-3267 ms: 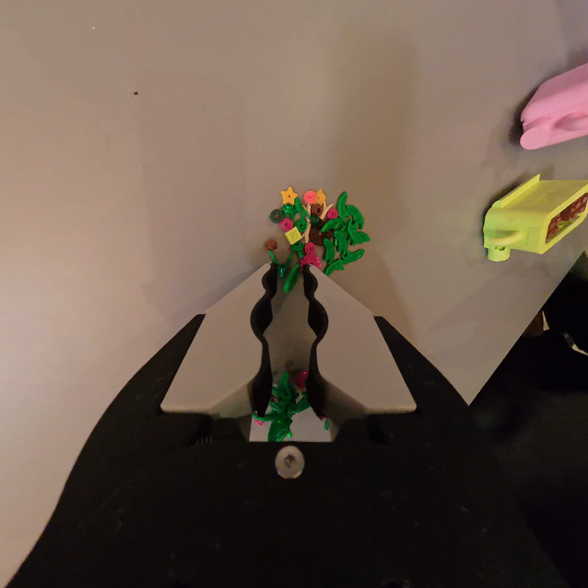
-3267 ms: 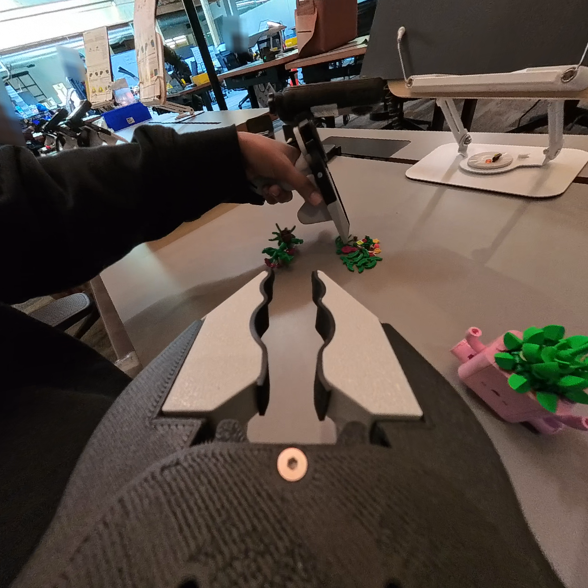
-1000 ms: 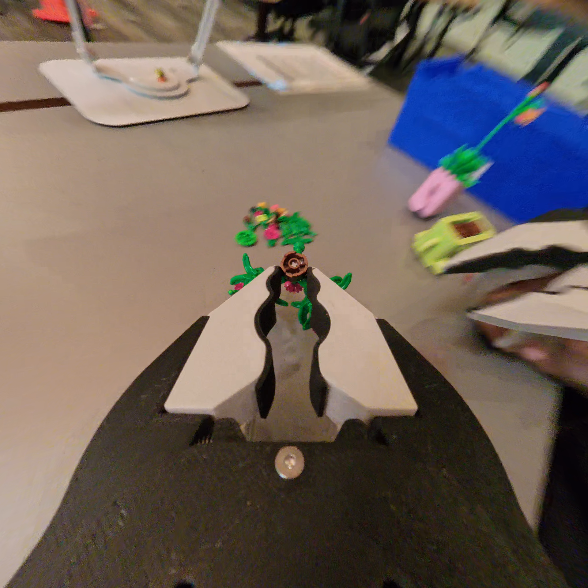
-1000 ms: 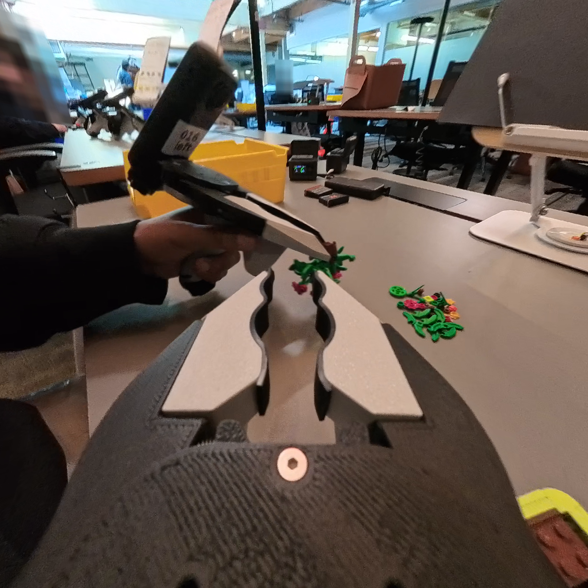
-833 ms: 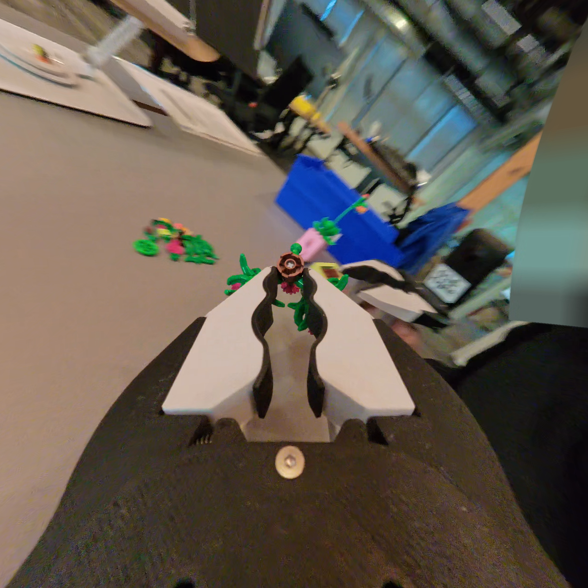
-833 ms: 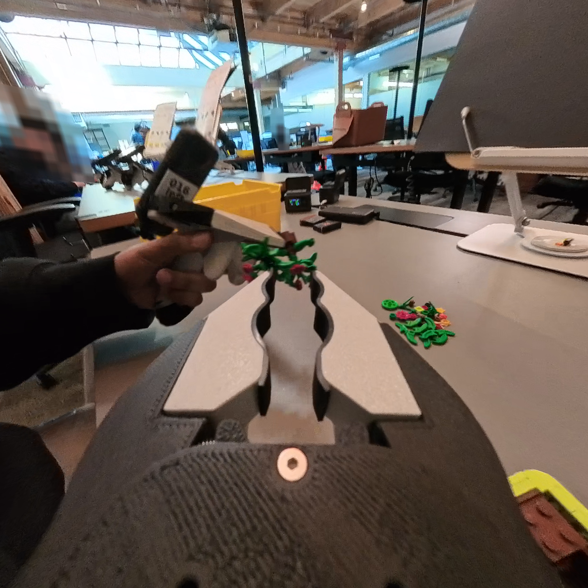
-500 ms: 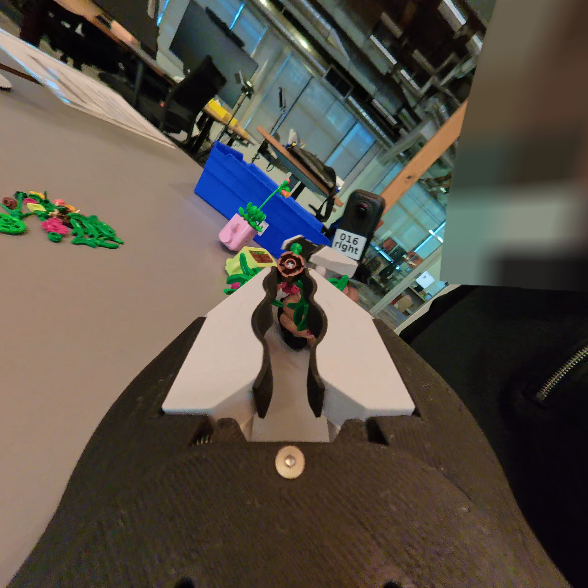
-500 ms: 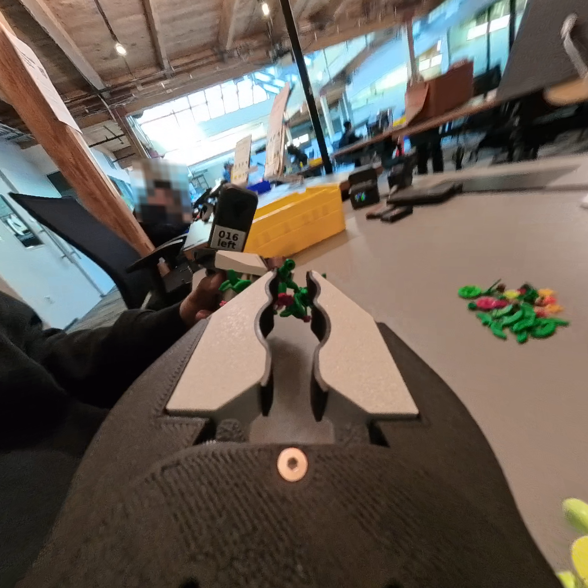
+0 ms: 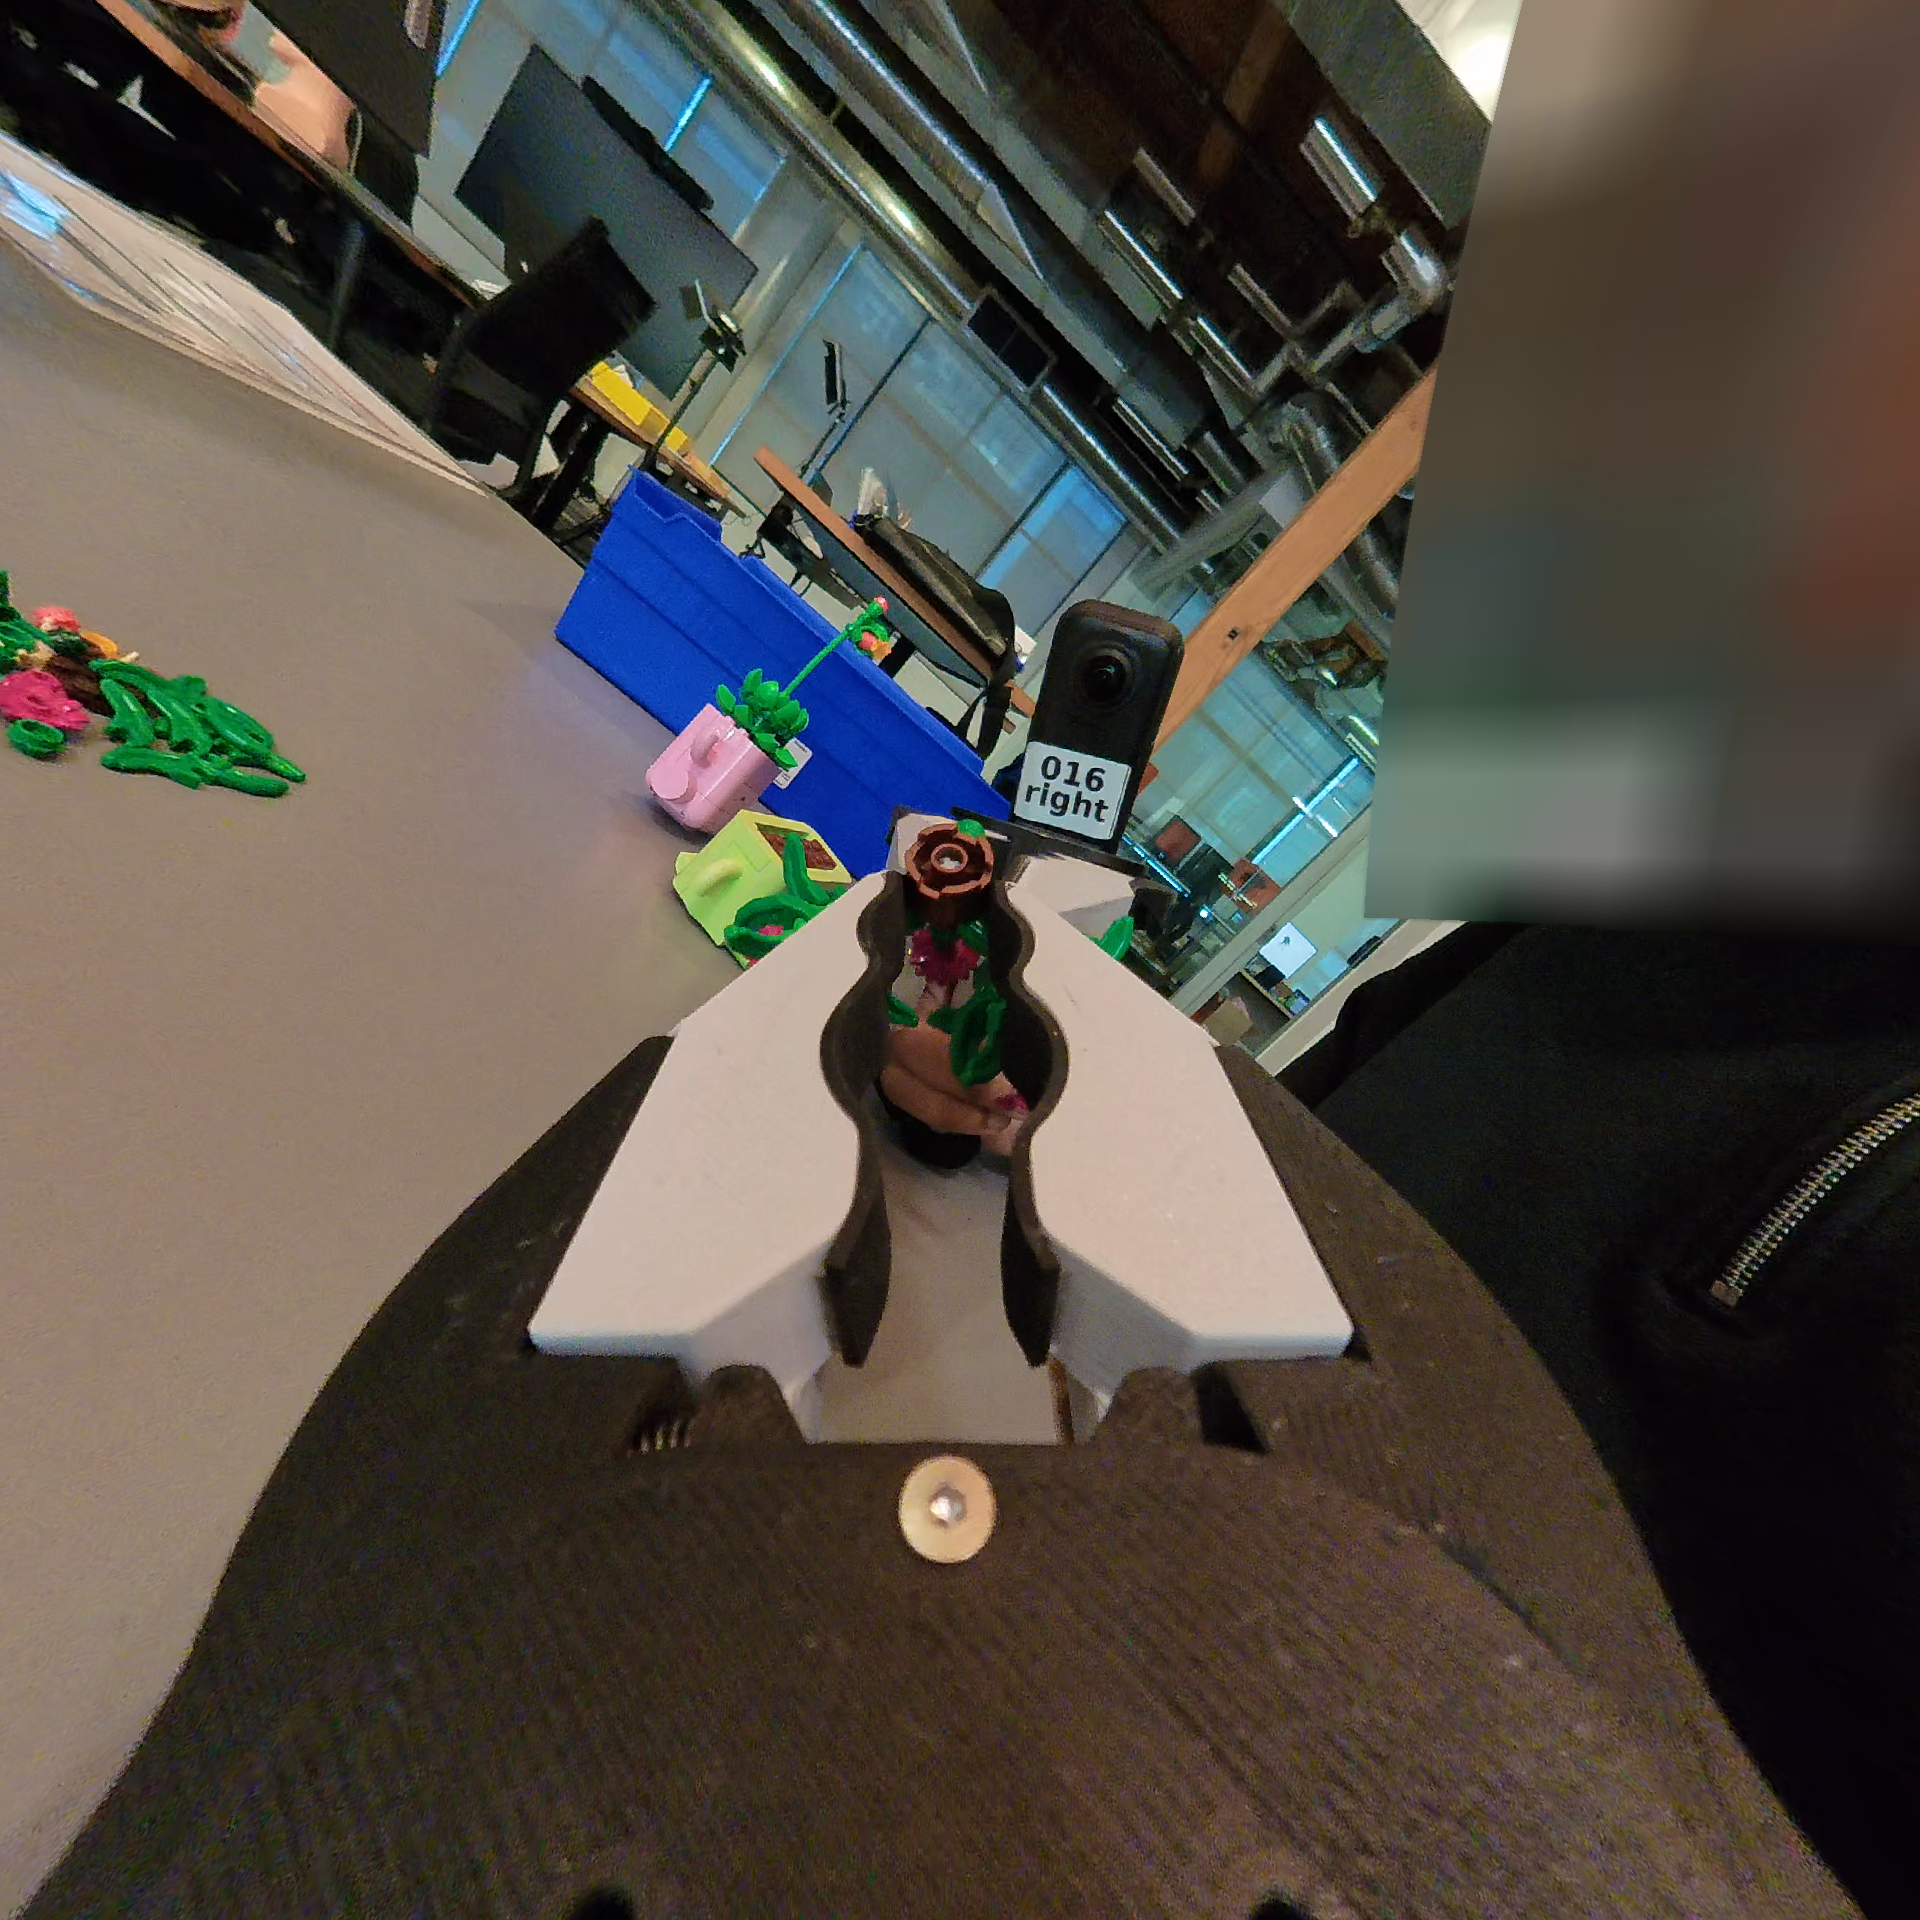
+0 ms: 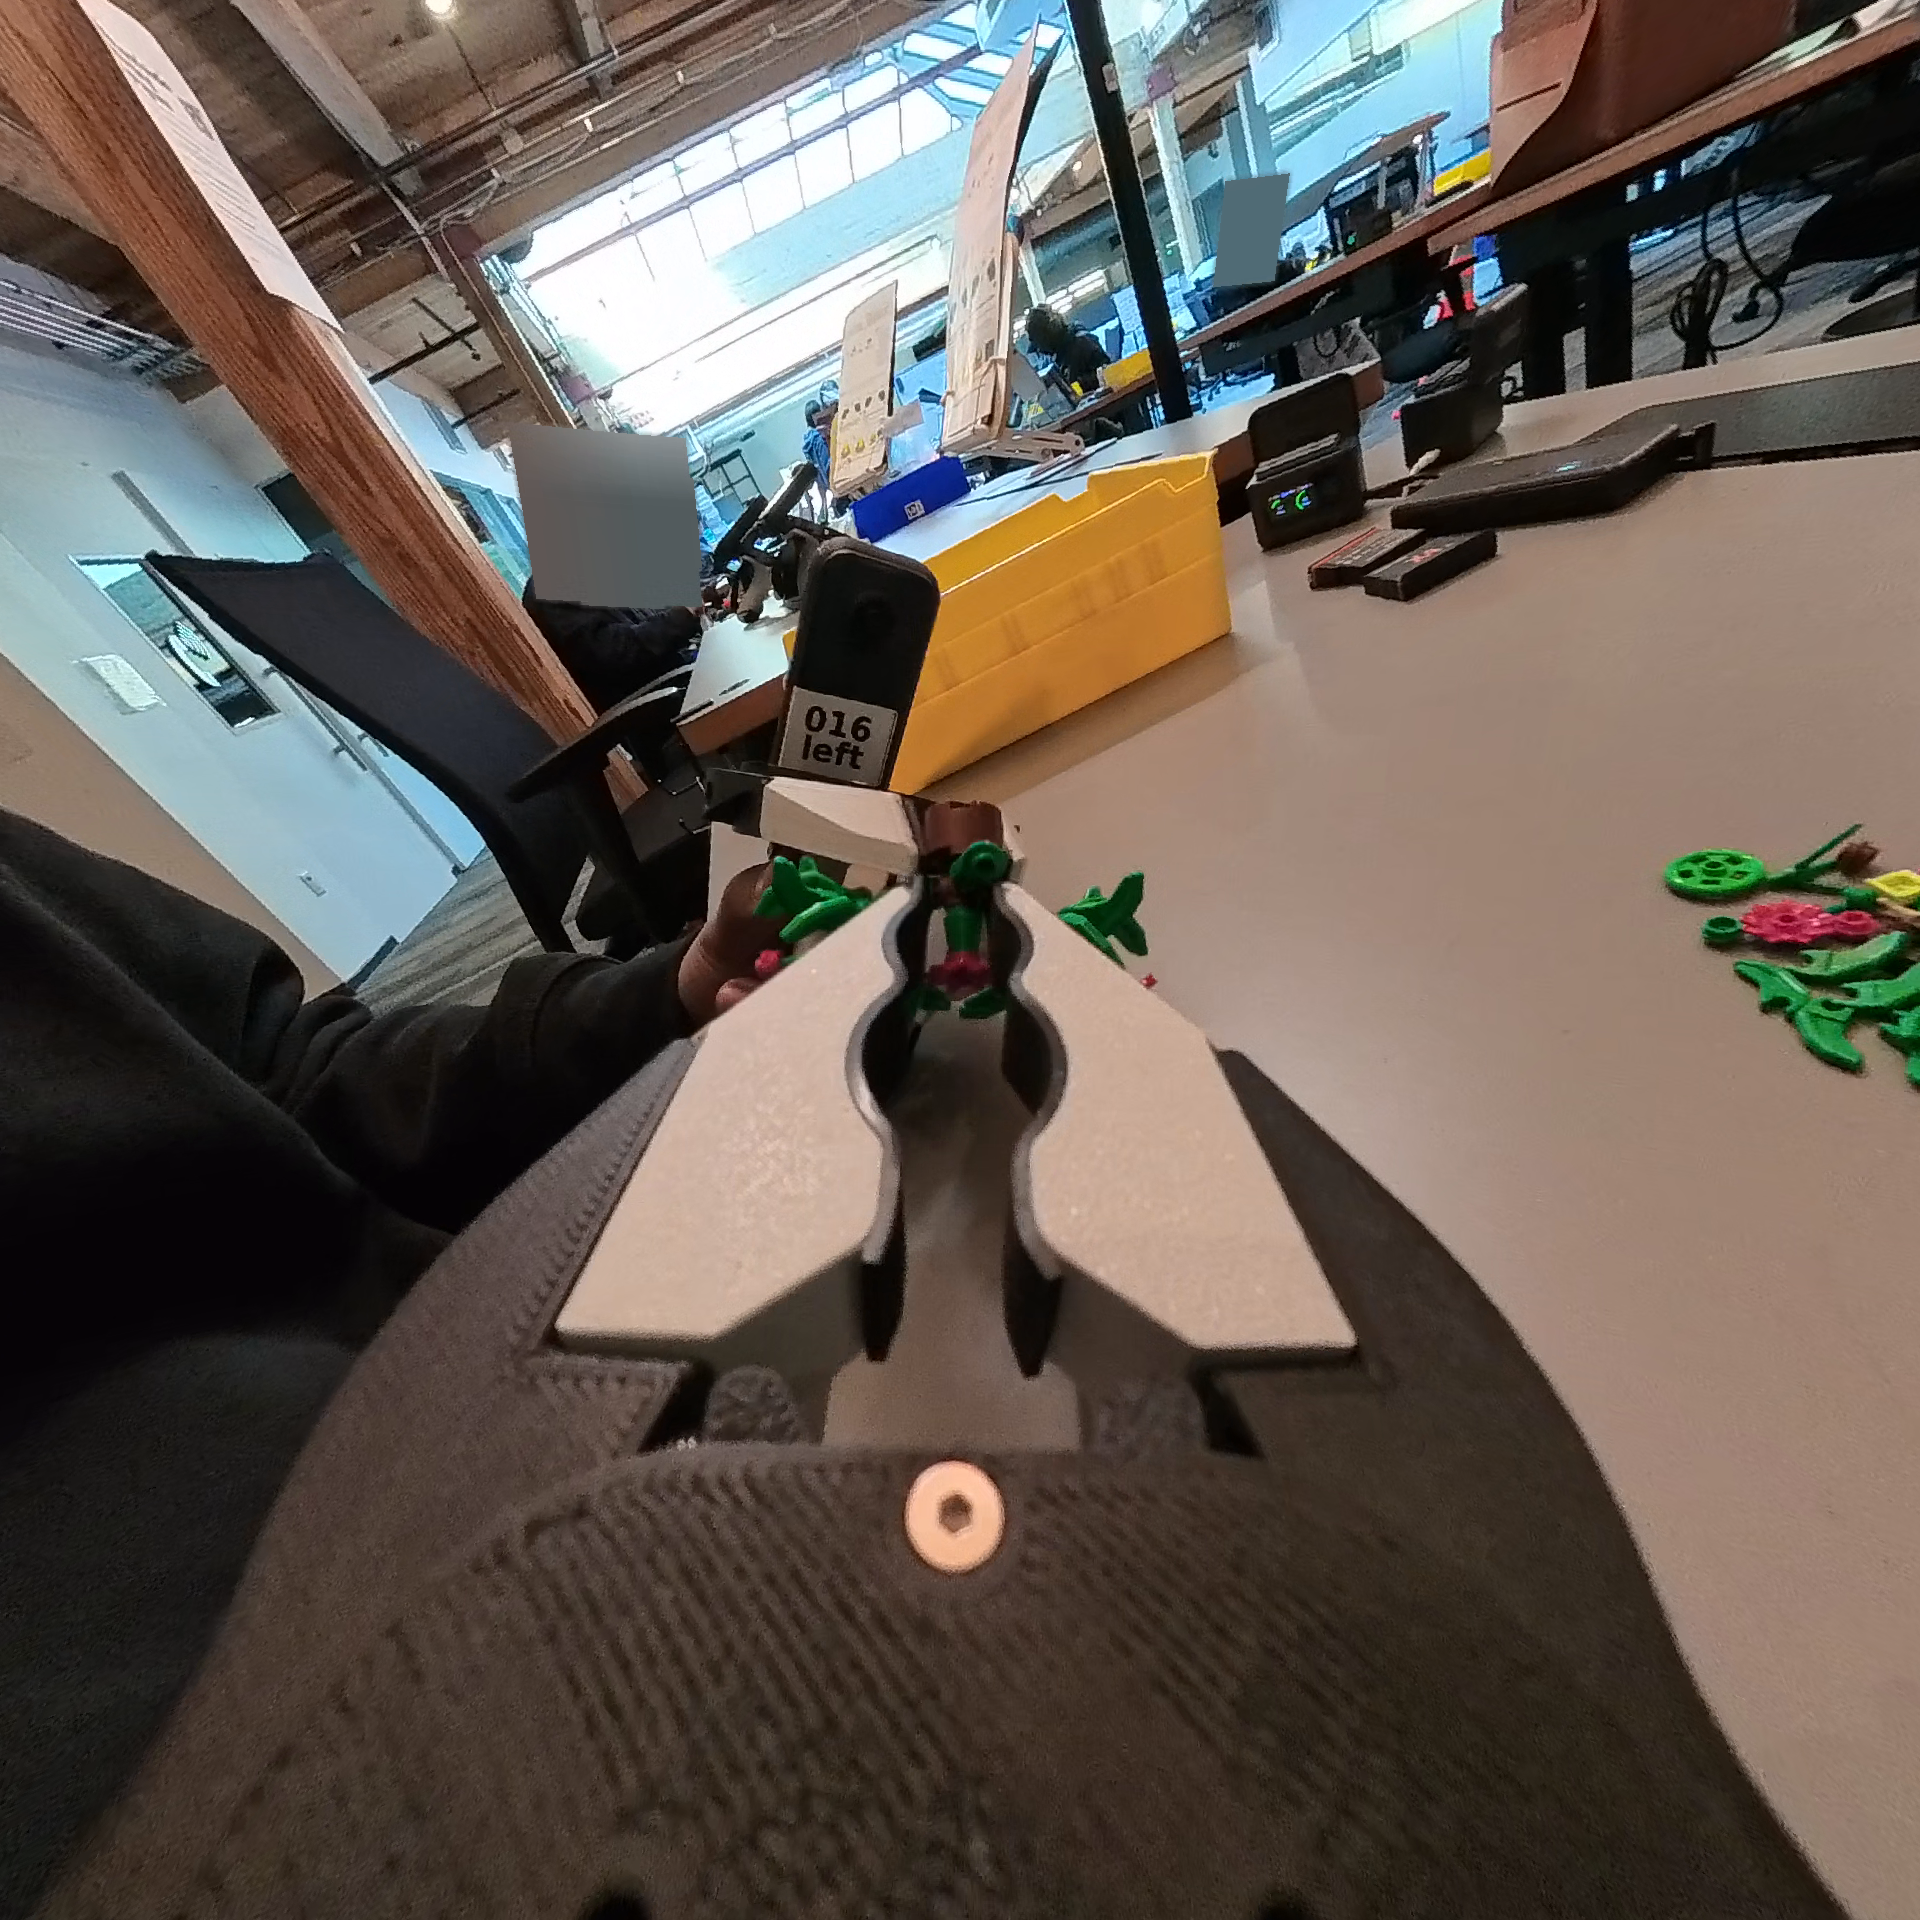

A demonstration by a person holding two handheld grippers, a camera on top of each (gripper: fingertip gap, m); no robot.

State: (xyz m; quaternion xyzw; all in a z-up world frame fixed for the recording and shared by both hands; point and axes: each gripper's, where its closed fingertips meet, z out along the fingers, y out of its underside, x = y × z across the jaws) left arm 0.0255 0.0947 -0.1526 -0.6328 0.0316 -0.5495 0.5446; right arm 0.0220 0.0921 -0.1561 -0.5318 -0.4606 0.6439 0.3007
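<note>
My left gripper (image 9: 948,878) is shut on a toy plant sprig (image 9: 971,1029) with green leaves and magenta flowers; its brown round end piece (image 9: 948,862) sits between the fingertips. The sprig is held above the grey table (image 9: 260,1039). My right gripper (image 10: 954,883) faces the left one head-on, and its jaws are closed narrowly on the sprig's green tip (image 10: 977,862). The sprig's leaves (image 10: 821,899) stick out on both sides. The left gripper's white fingers (image 10: 842,821) show just behind, and the right gripper (image 9: 1060,883) shows behind the brown piece.
A pile of loose green, pink and yellow pieces (image 10: 1849,966) lies on the table, also in the left wrist view (image 9: 156,717). A pink pot with a plant (image 9: 717,769), a lime pot (image 9: 727,873) and a blue bin (image 9: 727,634) stand beyond. A yellow bin (image 10: 1060,592) and black devices (image 10: 1309,478) stand farther off. My left and right fingertips are right by each other.
The left gripper lifted the sprig off the table and swung to face the right gripper. The right gripper came up to the sprig and its jaws narrowed onto the green tip.
</note>
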